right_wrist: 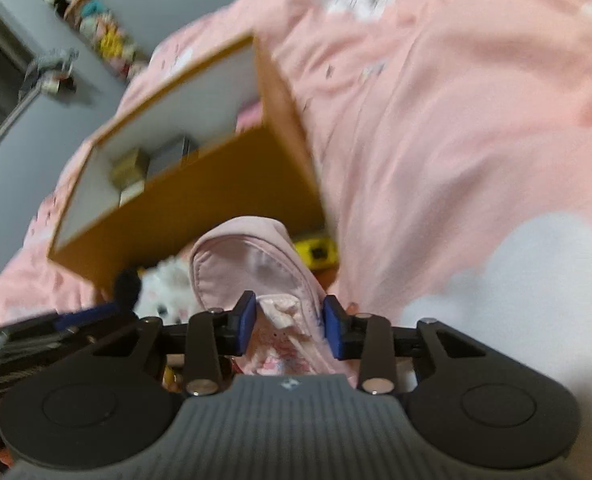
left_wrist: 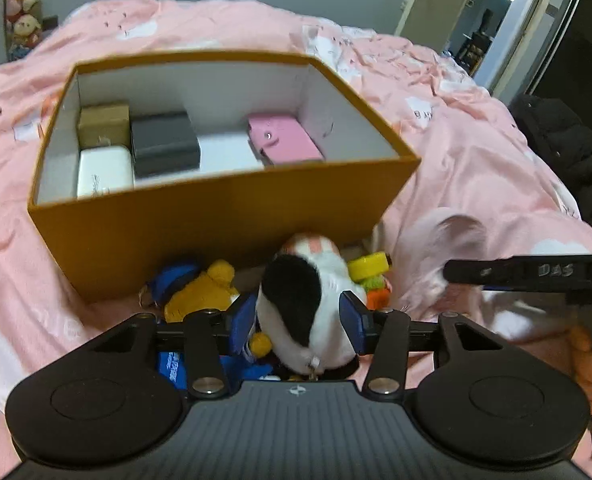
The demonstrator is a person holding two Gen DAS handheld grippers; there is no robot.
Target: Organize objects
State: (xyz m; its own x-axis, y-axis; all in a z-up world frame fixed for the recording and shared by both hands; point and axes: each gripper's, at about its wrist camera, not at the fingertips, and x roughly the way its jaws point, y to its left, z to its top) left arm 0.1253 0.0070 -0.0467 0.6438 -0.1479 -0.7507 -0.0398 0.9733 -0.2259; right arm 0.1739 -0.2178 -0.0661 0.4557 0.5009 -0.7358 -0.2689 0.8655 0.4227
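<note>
Left gripper [left_wrist: 296, 322] jaws apart around the black-and-white plush [left_wrist: 308, 304], lower centre of frame, pads not clearly pressing. Right gripper [right_wrist: 287, 330] clamped on the pink pouch [right_wrist: 251, 264]. Both sit on the bed against the orange box [left_wrist: 215, 220] near wall. Risks: plush slips free on lift; neighbouring bear keychain [left_wrist: 203, 288] snags; pouch flops and clips the box rim.
</note>
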